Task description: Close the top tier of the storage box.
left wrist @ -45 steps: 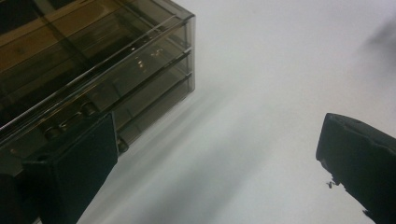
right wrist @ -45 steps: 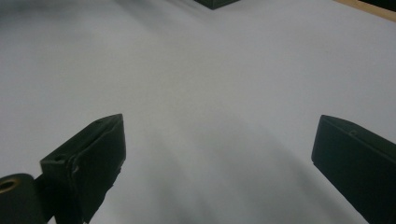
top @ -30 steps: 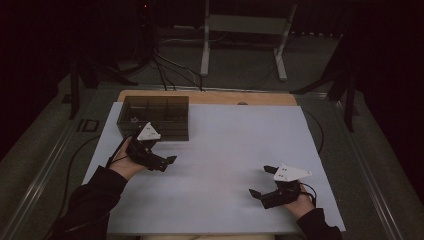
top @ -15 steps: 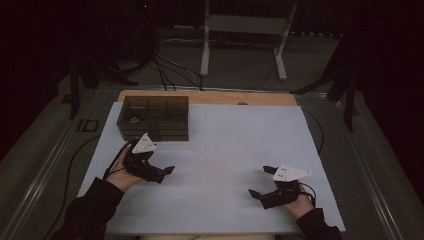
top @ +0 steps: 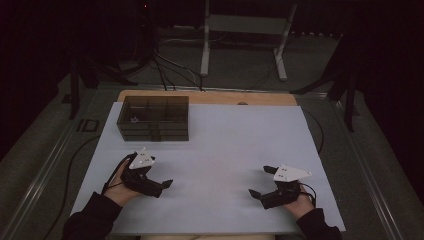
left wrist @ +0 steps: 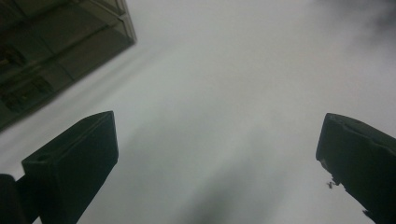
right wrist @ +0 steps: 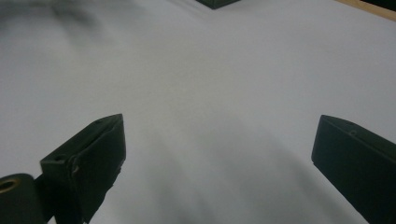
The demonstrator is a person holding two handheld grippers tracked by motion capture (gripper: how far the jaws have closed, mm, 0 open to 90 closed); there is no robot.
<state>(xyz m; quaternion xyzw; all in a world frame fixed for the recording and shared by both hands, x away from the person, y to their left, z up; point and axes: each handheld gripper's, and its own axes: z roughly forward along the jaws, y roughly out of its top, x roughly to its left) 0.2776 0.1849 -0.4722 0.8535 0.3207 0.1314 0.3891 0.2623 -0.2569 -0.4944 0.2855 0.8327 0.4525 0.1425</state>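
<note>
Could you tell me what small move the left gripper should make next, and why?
Probably a short reach forward toward the dark compartment box. The left gripper is open and holds nothing, low over the white sheet, and the box is the nearest thing ahead of it.

Matt white table cover (top: 225, 145), smooth; compartment box (top: 153, 117), seemingly translucent smoky plastic; wooden board edge (top: 210, 97); matt black jaws.

White mat (top: 220, 145) open between grippers — sole obstacle: compartment box (top: 154, 117) at far left.
</note>
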